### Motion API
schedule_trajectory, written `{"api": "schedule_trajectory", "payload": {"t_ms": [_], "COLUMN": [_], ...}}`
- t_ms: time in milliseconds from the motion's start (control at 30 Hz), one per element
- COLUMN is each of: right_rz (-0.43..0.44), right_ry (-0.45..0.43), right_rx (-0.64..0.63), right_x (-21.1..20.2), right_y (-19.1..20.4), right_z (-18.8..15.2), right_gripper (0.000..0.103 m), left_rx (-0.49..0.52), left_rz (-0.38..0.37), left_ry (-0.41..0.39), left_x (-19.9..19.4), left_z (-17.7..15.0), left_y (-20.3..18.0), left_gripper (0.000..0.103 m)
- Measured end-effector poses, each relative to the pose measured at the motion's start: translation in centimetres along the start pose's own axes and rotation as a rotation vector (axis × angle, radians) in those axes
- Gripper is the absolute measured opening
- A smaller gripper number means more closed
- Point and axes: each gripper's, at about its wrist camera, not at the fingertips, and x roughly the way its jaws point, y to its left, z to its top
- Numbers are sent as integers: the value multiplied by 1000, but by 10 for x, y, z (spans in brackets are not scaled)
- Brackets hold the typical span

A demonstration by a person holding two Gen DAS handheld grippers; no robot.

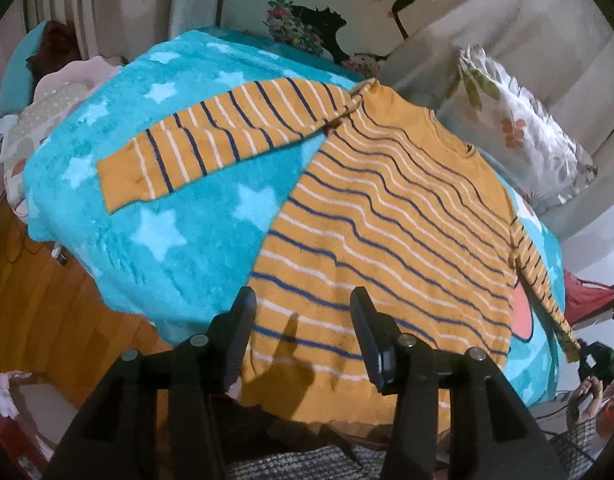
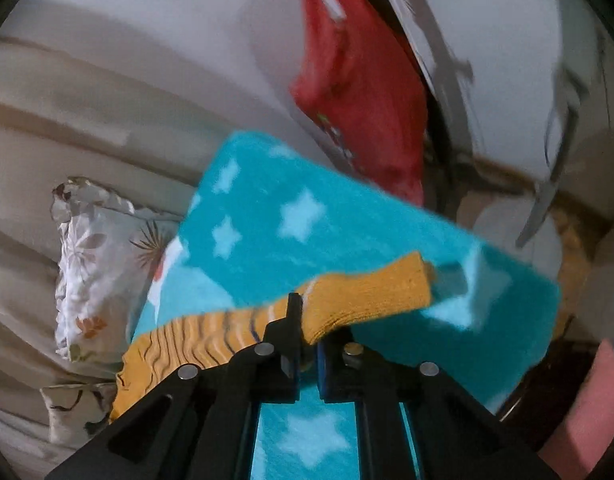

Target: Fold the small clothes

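A small mustard sweater [image 1: 387, 232] with navy and white stripes lies flat on a turquoise star blanket [image 1: 179, 216]. Its left sleeve [image 1: 211, 140] is spread out to the left. My left gripper [image 1: 303, 312] is open and empty, hovering over the sweater's bottom hem. My right gripper [image 2: 307, 332] is shut on the cuff of the right sleeve [image 2: 367, 296] and holds it a little above the blanket [image 2: 307, 216]. The right gripper also shows in the left wrist view [image 1: 595, 356], at the far right end of the stretched right sleeve [image 1: 543, 280].
Floral pillows [image 1: 519, 128] and a beige sofa back [image 1: 547, 32] stand behind the blanket. A wooden floor [image 1: 47, 300] lies to the left. A red cloth [image 2: 359, 80] hangs to the right, and a pink object [image 2: 587, 400] sits at the lower right.
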Motion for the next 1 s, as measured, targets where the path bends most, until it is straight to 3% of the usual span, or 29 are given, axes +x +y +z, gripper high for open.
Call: {"api": "schedule_trajectory", "payload": {"t_ms": [167, 300, 467, 600, 800, 1000], "right_rz": [34, 126, 248, 274, 182, 103], "right_ry": [9, 75, 231, 336, 421, 453], "right_rx": [-174, -324, -513, -602, -720, -815], "right_x": [0, 15, 56, 98, 167, 203], "right_y": [85, 180, 304, 377, 438, 464], "right_z": [-12, -57, -150, -228, -320, -367], "right_gripper": [6, 6, 6, 6, 6, 6], "left_rx": [33, 39, 30, 14, -18, -69], "left_rz": [-28, -51, -51, -36, -23, -11], "left_ry": [-1, -6, -13, 2, 35, 51], "left_x": [11, 17, 20, 24, 32, 39], "left_z": [18, 40, 68, 82, 95, 103], "left_y": [7, 25, 66, 104, 160, 195], "left_gripper": [48, 48, 52, 52, 53, 53]}}
